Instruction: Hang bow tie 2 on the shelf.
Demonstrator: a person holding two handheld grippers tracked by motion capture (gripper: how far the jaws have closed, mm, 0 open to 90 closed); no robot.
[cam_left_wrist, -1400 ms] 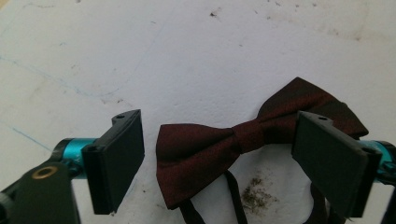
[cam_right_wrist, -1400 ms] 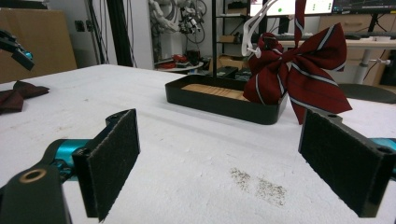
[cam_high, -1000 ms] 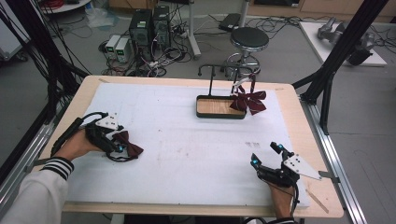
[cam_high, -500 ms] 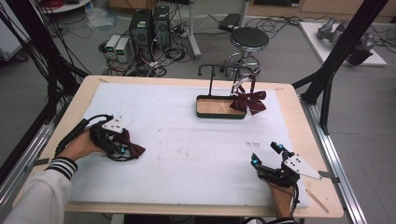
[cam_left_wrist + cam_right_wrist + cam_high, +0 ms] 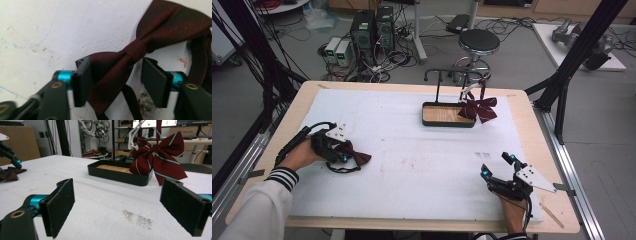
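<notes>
A dark red bow tie (image 5: 359,158) lies on the white mat at the left. My left gripper (image 5: 343,156) is down over it. In the left gripper view the bow tie (image 5: 120,62) sits between the jaws of this gripper (image 5: 116,75), which have just been closing. One pad touches a wing and the other stands apart from the knot. My right gripper (image 5: 497,166) rests near the front right, its jaws wide with nothing between them (image 5: 117,202). A striped red bow tie (image 5: 478,107) (image 5: 157,157) hangs from a stand (image 5: 438,82) over a black tray (image 5: 447,122).
The tray (image 5: 112,176) with a wooden floor stands at the back middle of the mat. A stool (image 5: 479,42) and computer cases (image 5: 372,30) stand on the floor beyond the table. Black frame posts (image 5: 562,95) rise at the right.
The left hand has crept slightly toward the dark bow tie. The right gripper has stayed where it was.
</notes>
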